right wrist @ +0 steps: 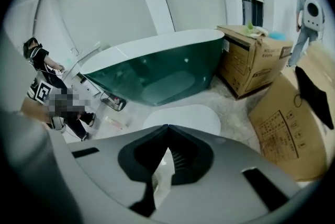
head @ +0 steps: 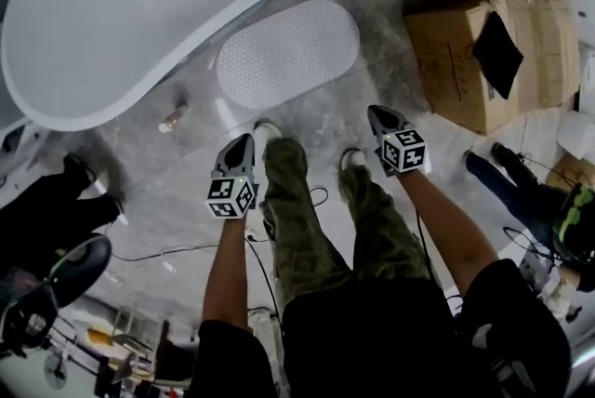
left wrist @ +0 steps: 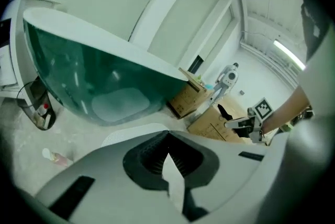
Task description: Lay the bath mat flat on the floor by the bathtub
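The white oval bath mat (head: 288,52) lies flat on the marble floor right beside the bathtub (head: 139,6). In the right gripper view the mat (right wrist: 183,118) shows spread out below the green-sided tub (right wrist: 157,74). My left gripper (head: 244,143) hovers near the mat's front edge, shut and empty. Over to the right of the mat, my right gripper (head: 378,115) is held shut with nothing in it. Both jaw pairs meet tip to tip in their own views, the left gripper (left wrist: 167,136) and the right gripper (right wrist: 166,129).
Cardboard boxes (head: 493,52) stand to the right of the mat. A small bottle (head: 172,119) lies on the floor by the tub. A person's legs (head: 507,173) are at the right, another person's dark clothing (head: 56,210) at the left. Cables (head: 186,249) trail over the floor.
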Demonstrator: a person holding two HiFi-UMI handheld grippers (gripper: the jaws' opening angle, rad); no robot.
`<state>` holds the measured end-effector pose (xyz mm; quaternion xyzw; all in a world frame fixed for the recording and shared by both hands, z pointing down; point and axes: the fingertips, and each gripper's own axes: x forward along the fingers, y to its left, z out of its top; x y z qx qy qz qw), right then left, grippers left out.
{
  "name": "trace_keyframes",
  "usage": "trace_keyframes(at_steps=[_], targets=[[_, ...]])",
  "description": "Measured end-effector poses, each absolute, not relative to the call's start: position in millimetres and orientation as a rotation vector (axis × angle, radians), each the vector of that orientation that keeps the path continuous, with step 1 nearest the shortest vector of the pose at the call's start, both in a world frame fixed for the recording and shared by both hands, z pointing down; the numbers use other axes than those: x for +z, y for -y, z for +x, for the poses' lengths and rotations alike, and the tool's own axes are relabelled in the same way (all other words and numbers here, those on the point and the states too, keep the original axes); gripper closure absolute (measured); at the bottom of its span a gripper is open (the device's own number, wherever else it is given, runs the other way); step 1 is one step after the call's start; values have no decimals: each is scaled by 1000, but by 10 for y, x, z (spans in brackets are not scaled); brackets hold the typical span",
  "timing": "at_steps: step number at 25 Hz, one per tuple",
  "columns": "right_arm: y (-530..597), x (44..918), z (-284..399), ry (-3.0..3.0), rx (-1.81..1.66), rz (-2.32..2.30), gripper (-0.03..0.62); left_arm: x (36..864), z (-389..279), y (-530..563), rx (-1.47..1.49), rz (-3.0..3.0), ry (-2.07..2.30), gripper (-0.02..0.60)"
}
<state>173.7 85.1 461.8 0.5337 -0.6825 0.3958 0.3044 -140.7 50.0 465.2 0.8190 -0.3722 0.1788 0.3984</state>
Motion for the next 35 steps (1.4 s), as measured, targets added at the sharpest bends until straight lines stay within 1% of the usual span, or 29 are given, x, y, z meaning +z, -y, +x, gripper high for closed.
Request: trace_keyframes(at_steps=[3,6,9,11,16,20,26,31,35], targets=[[-910,3874,1425,1832,1045,1377,572,3916,-1453,-663,474,2134,889,563],[-868,3189,1294,1845,963,1383,572,3297,-1461,-619,395,2163,889,563],[-816,2697,1112,1844,902,1395,572,2804,-1733,-467,307,2099,975,563],[-854,2371,987,1846,882,1406,572,2383,-1956,-434,321,2094,1035,563],[-891,1448,958,1884,801,1458,572,1329,-2124,-434,153,2162,1073,563],[-940,865,878,1917,768,1509,571,905,-2235,-528,75,2175,1086,563],[-903,297,782,1985,709,1538,572,510,-2334,-597,-10,2130,1144,563],[-796,-139,904,2070,607,1588,571,181,-2236,-648,-46,2189,1196,563],[-576,-375,979,2117,499,1560,571,64,-2344,-647,-94,2118,1305,563]])
